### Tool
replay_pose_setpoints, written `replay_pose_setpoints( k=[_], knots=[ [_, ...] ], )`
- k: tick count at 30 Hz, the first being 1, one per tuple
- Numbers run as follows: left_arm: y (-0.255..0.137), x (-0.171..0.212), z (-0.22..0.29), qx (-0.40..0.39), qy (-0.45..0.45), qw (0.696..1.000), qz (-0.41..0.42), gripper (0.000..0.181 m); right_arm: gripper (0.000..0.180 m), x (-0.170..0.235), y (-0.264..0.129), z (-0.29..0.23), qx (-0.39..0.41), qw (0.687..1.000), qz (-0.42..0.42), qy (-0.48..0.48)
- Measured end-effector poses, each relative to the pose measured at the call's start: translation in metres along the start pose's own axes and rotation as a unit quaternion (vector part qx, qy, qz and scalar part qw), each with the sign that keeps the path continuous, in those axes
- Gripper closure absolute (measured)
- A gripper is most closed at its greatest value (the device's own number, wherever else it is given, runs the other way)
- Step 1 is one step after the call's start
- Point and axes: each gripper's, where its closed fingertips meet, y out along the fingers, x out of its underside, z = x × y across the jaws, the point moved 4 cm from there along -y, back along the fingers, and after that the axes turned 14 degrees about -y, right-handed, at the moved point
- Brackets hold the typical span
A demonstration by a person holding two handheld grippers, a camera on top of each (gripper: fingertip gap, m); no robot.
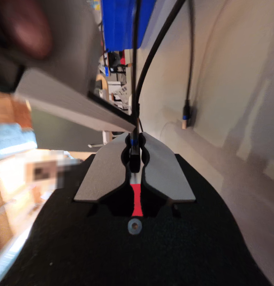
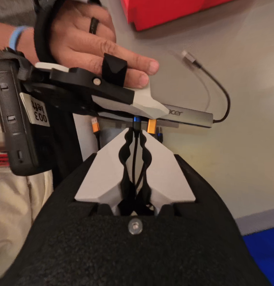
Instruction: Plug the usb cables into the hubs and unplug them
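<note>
- A person's hand (image 2: pixel 87 46) works the left gripper (image 1: pixel 134 136) from the left side of the table (image 2: pixel 226 170), one finger through a black strap on its trigger.
- The left gripper's two grey fingers are pressed together on the near end of the grey hub (image 2: pixel 195 115), pinching it from above and below and holding it level, clear of the tabletop.
- A loose orange plug (image 2: pixel 95 125) lies on the table below the left gripper, apart from the hub.
- At the middle, the blue-ringed plug (image 2: pixel 136 122) sits in a port on the hub's near edge. The right gripper (image 2: pixel 135 131) has its fingertips drawn in tight on the rear of this plug, and the plug's black cable (image 2: pixel 134 154) runs back between the fingers.
- Just to the right, a second orange plug (image 2: pixel 151 126) is seated in the next port, touching neither gripper.
- Behind it, another blue-ringed plug (image 2: pixel 159 134) lies loose on the table.
- From the hub's far right end, its own dark lead (image 2: pixel 226 106) curves up and back to a silver connector (image 2: pixel 189 56) resting on the table.
- A red box (image 2: pixel 164 12) sits at the far edge.
</note>
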Motion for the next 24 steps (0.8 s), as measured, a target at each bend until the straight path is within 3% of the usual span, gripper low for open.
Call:
replay_pose_setpoints(
  k=[3, 8, 14, 19, 24],
  knots=[
    [0.003, 0.007, -0.008, 0.005, -0.085, 0.996, -0.012, 0.170, 0.172, -0.003, -0.003, 0.007, 0.045, 0.997, 0.068, 0.000],
    [0.006, 0.019, -0.011, 0.002, -0.120, 0.992, -0.039, 0.171, 0.162, -0.012, -0.024, -0.006, 0.150, 0.971, 0.185, -0.001],
    [0.004, 0.019, -0.021, -0.003, -0.191, 0.981, -0.018, 0.171, 0.150, -0.002, 0.008, -0.014, 0.143, 0.956, 0.231, 0.113],
    [0.000, 0.011, -0.023, 0.001, -0.234, 0.972, 0.002, 0.171, 0.158, -0.010, -0.003, 0.002, 0.139, 0.905, 0.357, 0.183],
    [0.000, 0.007, -0.018, 0.006, -0.225, 0.974, 0.001, 0.170, 0.173, -0.008, -0.004, 0.004, 0.147, 0.911, 0.349, 0.165]
  ],
)
